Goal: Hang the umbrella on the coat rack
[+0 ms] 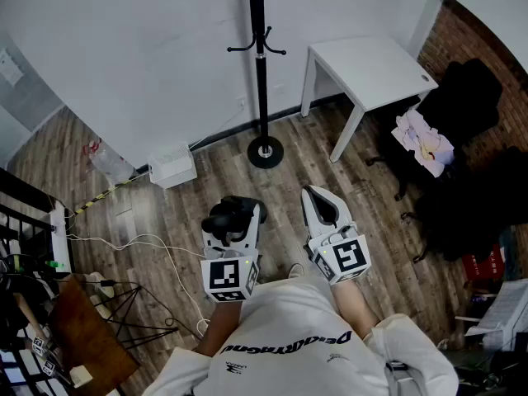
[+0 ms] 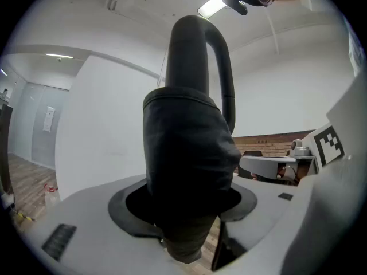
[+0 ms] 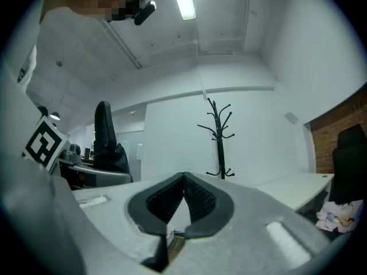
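A black folded umbrella (image 1: 224,215) stands upright between the jaws of my left gripper (image 1: 233,221), which is shut on its fabric body. In the left gripper view the umbrella (image 2: 186,171) fills the middle, and its curved handle (image 2: 200,33) arches overhead. My right gripper (image 1: 316,195) is held level beside it, shut with nothing between its pads. The black coat rack (image 1: 261,64) stands ahead by the white wall, its round base (image 1: 265,152) on the wooden floor. The right gripper view shows the coat rack (image 3: 219,136) beyond the jaws and the umbrella (image 3: 106,139) at the left.
A white table (image 1: 371,68) stands right of the rack. A black chair (image 1: 462,114) with clothes on it is at the far right by the brick wall. On the floor at the left lie a white box (image 1: 172,168), a plastic bottle (image 1: 107,162) and cables.
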Action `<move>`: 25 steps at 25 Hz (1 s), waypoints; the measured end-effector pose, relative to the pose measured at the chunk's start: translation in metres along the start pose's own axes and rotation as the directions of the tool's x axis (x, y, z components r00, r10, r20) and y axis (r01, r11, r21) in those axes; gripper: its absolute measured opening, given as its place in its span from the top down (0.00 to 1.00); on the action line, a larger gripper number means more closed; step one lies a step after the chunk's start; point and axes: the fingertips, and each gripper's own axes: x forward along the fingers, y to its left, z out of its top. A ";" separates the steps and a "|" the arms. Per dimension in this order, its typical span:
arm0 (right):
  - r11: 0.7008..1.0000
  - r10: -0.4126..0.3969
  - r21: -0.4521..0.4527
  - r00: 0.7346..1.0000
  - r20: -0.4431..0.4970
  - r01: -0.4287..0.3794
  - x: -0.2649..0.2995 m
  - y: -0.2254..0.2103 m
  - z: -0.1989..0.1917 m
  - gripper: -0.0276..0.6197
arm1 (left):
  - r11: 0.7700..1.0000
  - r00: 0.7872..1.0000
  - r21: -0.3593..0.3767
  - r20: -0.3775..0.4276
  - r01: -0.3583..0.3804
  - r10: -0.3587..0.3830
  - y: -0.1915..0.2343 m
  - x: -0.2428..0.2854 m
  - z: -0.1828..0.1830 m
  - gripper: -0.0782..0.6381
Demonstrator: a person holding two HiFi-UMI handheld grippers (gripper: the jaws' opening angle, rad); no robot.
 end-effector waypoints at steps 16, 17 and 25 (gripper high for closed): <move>0.996 0.053 0.075 0.999 0.012 -0.054 -0.021 -0.064 -0.013 0.96 | 1.000 1.000 0.004 -0.022 0.017 -0.017 -0.076 0.036 -0.017 0.54; 0.996 0.056 0.075 0.998 0.015 -0.057 -0.024 -0.068 -0.014 0.96 | 1.000 1.000 0.003 -0.024 0.016 -0.016 -0.081 0.038 -0.020 0.54; 0.996 0.037 0.085 0.999 0.021 -0.039 -0.013 -0.093 -0.028 0.96 | 0.999 0.997 -0.010 -0.071 0.036 -0.037 -0.093 0.064 -0.043 0.54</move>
